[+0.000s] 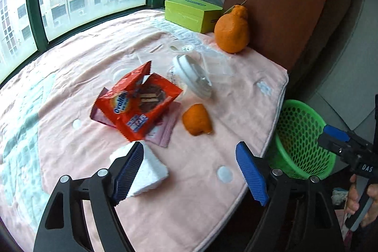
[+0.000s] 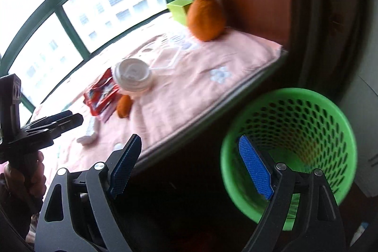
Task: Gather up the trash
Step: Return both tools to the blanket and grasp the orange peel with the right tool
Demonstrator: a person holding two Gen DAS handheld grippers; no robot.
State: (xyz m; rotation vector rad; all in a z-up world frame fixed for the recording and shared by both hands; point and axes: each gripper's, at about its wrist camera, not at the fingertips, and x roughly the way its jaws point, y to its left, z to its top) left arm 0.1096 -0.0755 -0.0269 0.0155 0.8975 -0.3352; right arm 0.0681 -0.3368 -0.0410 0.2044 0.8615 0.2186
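Observation:
On the pink cloth (image 1: 212, 193) lie a torn red snack wrapper (image 1: 137, 103) over a pink wrapper (image 1: 165, 131), an orange peel (image 1: 197, 119), a folded white tissue (image 1: 151, 169) and a clear cup with a white lid (image 1: 191, 76) on its side. My left gripper (image 1: 190, 148) is open above the cloth, with its left pad in front of the tissue and nothing between the pads. My right gripper (image 2: 189, 143) is open and empty past the table's edge, its right finger over the green mesh basket (image 2: 295, 92). The basket looks empty inside.
A whole orange (image 1: 232, 31) and a lime-green box (image 1: 191, 13) sit at the back by the brown wall panel (image 1: 278, 4). A clear plastic tray (image 1: 217, 65) lies behind the cup. The basket (image 1: 302, 134) stands on the floor right of the table. Windows run along the back.

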